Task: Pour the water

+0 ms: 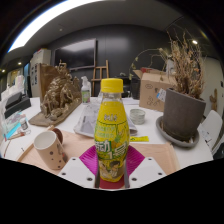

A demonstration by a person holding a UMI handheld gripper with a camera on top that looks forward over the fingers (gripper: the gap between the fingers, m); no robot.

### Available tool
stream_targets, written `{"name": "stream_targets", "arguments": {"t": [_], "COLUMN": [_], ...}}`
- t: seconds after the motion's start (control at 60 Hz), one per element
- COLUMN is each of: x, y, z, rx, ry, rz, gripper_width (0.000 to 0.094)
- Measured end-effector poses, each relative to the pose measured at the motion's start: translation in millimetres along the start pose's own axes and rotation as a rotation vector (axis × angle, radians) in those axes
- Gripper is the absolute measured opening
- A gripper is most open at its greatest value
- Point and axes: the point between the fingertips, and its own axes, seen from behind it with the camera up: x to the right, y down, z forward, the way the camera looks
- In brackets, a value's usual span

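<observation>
One bottle (112, 128) stands upright between the two fingers of your hand-held gripper (112, 172), its yellow cap on, its contents yellow, a yellow-and-green label wrapped round its middle with pale lettering too small to read. Both fingers, white with magenta pads (91, 160), sit close against the bottle's lower sides; you appear to be grasping it, though the base is hidden behind the fingers. The bottle rises above a light counter (170, 152), just ahead of you. To its left stands one speckled pale cup (49, 148), upright and apart from the bottle. Behind the bottle lies one white tray (84, 122) with a small bowl (137, 116) just beside it. Farther left sits one brown, gnarled ornament (60, 97) on a flat base. To the right, one dark grey pot (184, 112) holding dry, bare branches rests on a round saucer. One cardboard box (154, 90) stands beyond it. A long ceiling light (55, 14) glows overhead.
</observation>
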Motion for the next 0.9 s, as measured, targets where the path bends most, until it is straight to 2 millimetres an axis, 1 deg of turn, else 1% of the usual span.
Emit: {"name": "stream_targets", "arguments": {"t": [0.067,0.183,0.2,0.217,0.267,0.3,0.35,0.417,0.517,0.633,0.783,0.9], "x": [-1.5,2.9,3.1,4.1,2.8,2.7,0.0,-2.1,-14.5,-42.3,-86.6,-116.5], "y": [1.3,2.6,2.5,2.2,1.4,1.6,0.7,-4.9,-19.0,-30.5,-28.7,-21.9], "z": [-1.6,-4.4,-5.5,-6.4,-12.6,-17.3,-27.9,-48.1,-90.7,-151.6,-222.0,-257.8], "rx": [0.005,-0.014,-0.019,-0.024,-0.042,-0.060,-0.086,-0.108,-0.132,-0.159,-0.197,-0.204], "ry": [0.001,0.016,0.018,0.023,0.032,0.038,0.048,0.079,0.123,0.174,0.220,0.237], "rz": [-0.009,-0.005,-0.003,-0.001,0.005,0.008,0.013,0.009,0.006,0.019,0.045,0.038], "gripper_width": [0.0394,0.0503,0.0539,0.0595,0.0787,0.0874,0.0845,0.0863,0.0860,0.0861,0.0863,0.0861]}}
